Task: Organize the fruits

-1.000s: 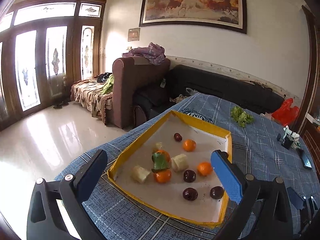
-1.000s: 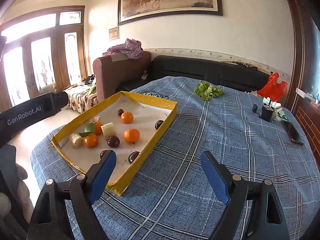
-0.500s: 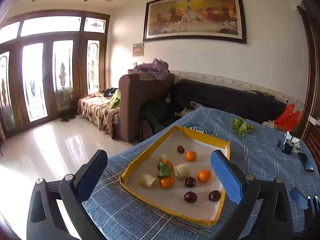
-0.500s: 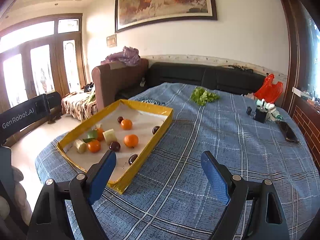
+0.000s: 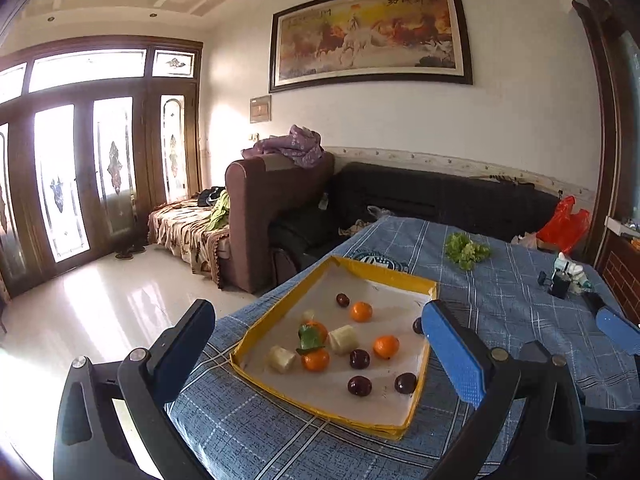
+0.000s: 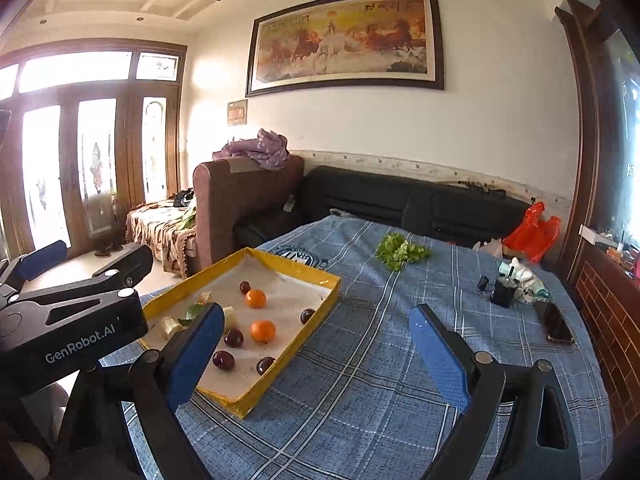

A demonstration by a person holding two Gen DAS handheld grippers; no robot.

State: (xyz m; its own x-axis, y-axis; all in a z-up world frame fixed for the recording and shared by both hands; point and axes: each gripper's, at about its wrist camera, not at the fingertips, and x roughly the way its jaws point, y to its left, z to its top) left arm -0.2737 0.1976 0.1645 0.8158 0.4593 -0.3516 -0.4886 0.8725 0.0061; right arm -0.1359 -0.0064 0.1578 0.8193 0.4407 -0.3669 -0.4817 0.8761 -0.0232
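From the left wrist we look down on the yellow tray (image 5: 400, 420) lying on the blue checked counter (image 5: 520, 312), with the fruit scattered loose on its pale lining: small oranges (image 5: 386, 346), dark plums (image 5: 359, 385) and pale cut chunks (image 5: 342, 339), one orange wearing a green leaf (image 5: 308, 339). Our left gripper (image 5: 320, 364) hangs above the near rim, spread wide with nothing between its fingers. The round fruit sits close together, so we judge that a wide descent could knock a neighbour rolling. The tray's walls are low and look flimsy (folded card, we guess), and a finger catching the rim could tip or slide it. From the right wrist, our right gripper (image 6: 316, 356) is spread too and empty, its jaws having just been opening wider; it hovers over bare cloth beside the tray's right wall (image 6: 304, 336). The left tool's body (image 6: 76, 332) fills the left of this view, so both reaching in together risks a clash.
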